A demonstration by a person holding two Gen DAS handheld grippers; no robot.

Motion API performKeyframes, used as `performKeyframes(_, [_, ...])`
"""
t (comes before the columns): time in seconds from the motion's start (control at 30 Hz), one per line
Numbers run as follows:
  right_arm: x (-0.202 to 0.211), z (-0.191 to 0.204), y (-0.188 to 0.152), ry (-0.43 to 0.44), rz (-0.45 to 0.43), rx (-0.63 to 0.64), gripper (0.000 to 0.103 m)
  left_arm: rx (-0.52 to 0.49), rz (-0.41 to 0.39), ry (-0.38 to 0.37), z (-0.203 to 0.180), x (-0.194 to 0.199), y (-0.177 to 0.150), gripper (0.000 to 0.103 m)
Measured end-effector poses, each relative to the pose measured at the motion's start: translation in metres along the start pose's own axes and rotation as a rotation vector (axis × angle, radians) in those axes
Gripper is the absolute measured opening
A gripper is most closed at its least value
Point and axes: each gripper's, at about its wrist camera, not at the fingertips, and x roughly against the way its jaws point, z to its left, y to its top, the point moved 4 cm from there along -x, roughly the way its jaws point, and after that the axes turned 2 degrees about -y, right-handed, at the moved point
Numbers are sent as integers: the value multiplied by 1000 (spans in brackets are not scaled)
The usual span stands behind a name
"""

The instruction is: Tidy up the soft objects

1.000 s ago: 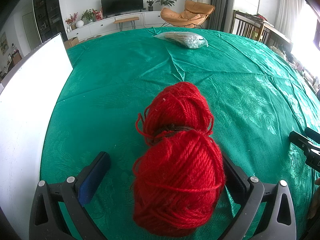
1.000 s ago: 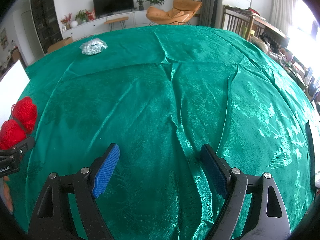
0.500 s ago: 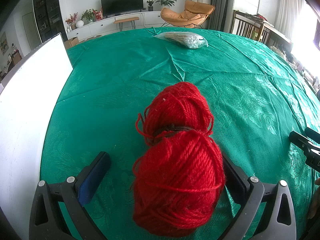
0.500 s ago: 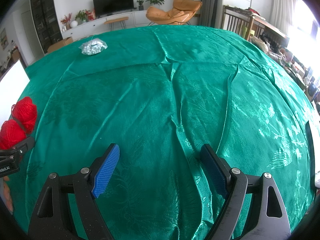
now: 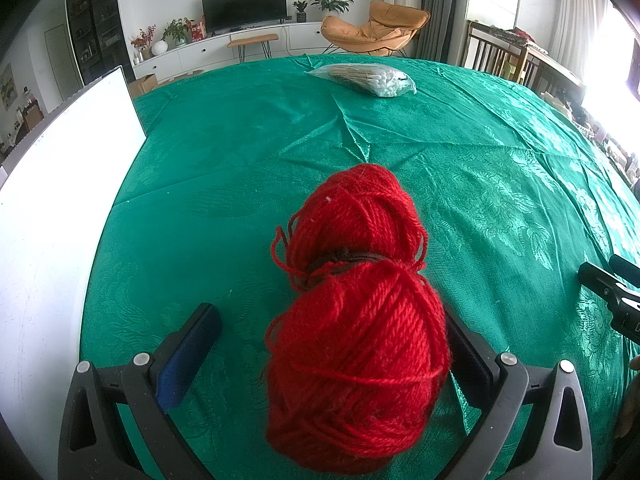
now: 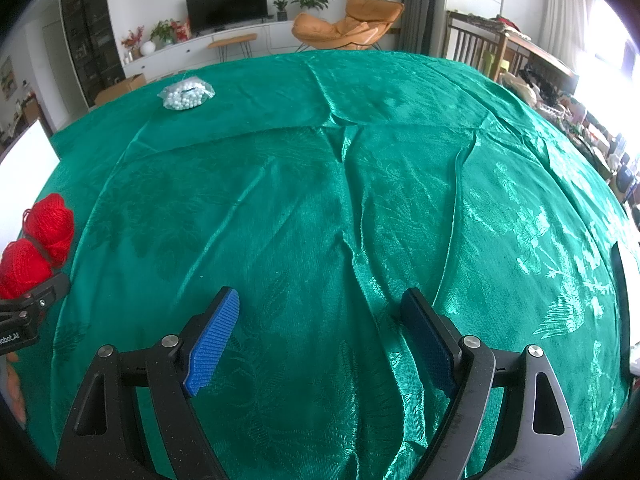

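With our left hand-held gripper spread wide around the red yarn skein lying on the green surface, and the right hand-held gripper open and empty, we risk snagging loose strands.

Left tool: black plastic frame, triangular cut-outs, silver screws, dark blue pads. Right tool: same black frame, silver screws, bright blue ribbed pads. White lettering on the left tool's side.
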Motion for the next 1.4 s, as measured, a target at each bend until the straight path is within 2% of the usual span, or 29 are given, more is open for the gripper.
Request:
performKeyframes(0.43, [4, -2, 5, 15, 1, -12, 84, 0, 0, 0, 0, 0, 0, 103])
performKeyframes(0.5, [8, -2, 23, 74, -40, -35, 84, 0, 0, 0, 0, 0, 0, 103])
performKeyframes(0.57, [4, 6, 55, 111, -55, -10, 84, 0, -1, 0, 0, 0, 0, 103])
performKeyframes(0.73, [-31, 53, 152, 223, -45, 87, 84, 0, -1, 0, 0, 0, 0, 103])
performKeyframes(0.83, [-72, 102, 196, 233, 26, 212, 84, 0, -1, 0, 0, 0, 0, 103])
performKeyframes(0.97, [-115, 154, 228, 199, 80, 316, 84, 1, -1, 1, 0, 0, 0, 103])
performKeyframes(1.07, [-138, 175, 233, 211, 159, 331, 84, 1, -1, 1, 0, 0, 0, 103])
performKeyframes(1.13, [-153, 181, 226, 186, 213, 353, 80, 1, -1, 2, 0, 0, 0, 103])
performKeyframes(1.17, [-157, 179, 222, 166, 221, 361, 72, 1, -1, 1, 0, 0, 0, 103])
performKeyframes(1.2, [-158, 174, 219, 152, 214, 355, 49, 1, -1, 1, 0, 0, 0, 103])
performKeyframes(1.3, [-147, 155, 209, 188, 196, 285, 46, 1, -1, 2, 0, 0, 0, 103])
performKeyframes(1.4, [-125, 132, 187, 190, 174, 266, 45, 1, -1, 2, 0, -1, 0, 103])
